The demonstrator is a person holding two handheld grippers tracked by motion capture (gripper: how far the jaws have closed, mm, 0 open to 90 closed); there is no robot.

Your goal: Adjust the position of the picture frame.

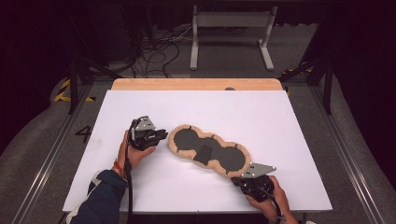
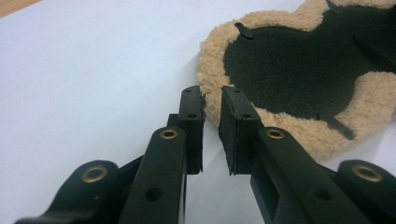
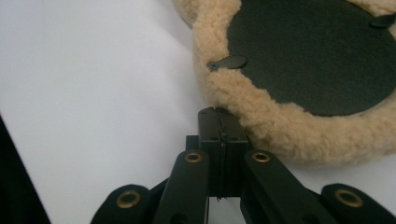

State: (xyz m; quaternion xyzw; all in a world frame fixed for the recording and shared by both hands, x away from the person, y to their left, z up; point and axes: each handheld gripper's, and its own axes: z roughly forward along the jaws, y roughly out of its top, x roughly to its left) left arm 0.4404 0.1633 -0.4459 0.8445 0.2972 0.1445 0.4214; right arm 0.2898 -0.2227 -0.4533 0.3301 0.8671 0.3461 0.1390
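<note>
A three-lobed black pad [image 1: 208, 150] with a tan fleece rim lies flat near the middle of the white table [image 1: 196, 107]. My left gripper [image 1: 163, 135] sits at the pad's left end. In the left gripper view its jaws [image 2: 212, 95] stand a narrow gap apart with nothing between them, and the fleece rim [image 2: 212, 60] is just beyond the tips. My right gripper [image 1: 238, 179] is at the pad's near right end. In the right gripper view it [image 3: 218, 112] is shut, its tips touching the fleece rim [image 3: 261, 116]; I see no fleece between the pads.
A small black flap [image 1: 203, 154] lies on the pad's middle lobe, and short black tabs [image 3: 229, 63] sit around its inner edge. A wooden strip [image 1: 196, 84] borders the table's far side. Beyond it are a white stand [image 1: 231, 21] and floor cables [image 1: 159, 51].
</note>
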